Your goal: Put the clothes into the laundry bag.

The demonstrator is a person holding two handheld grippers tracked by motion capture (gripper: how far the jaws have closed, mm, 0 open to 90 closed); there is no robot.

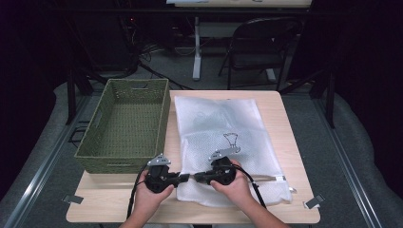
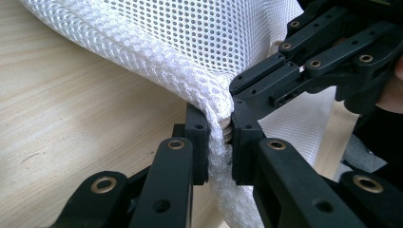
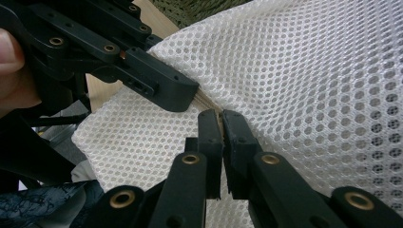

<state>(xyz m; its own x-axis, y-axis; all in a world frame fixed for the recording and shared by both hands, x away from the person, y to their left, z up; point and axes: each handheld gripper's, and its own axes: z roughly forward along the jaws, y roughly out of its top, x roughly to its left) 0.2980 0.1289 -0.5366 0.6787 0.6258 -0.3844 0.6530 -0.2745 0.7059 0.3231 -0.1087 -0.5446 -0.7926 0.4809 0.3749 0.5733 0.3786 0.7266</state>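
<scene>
**Paired pinch on the near edge of a mesh laundry bag**

Jaws of the left gripper (image 2: pixel 219 137) are closed tight on a bunched fold of the white mesh bag (image 2: pixel 190 52), with the netting squeezed between the pads and rising from them in a ridge. The right gripper (image 3: pixel 222 137) stands likewise nearly shut, its pads pinching the bag's fabric edge just beside the other gripper's tips; the two meet nose to nose at the bag's near left edge. Gripping so close together probably serves to part two layers or work an opening there, each tool holding one side of the seam. In the high view the left gripper (image 1: pixel 183 177) and right gripper (image 1: pixel 194 177) point toward each other, each held in one of the person's hands. The bag (image 1: pixel 218 118) lies flat along the wooden table (image 1: pixel 290 142), its far end toward the chair. A green woven basket (image 1: pixel 95 142) sits just left of the bag, plausibly the intended receptacle.
</scene>
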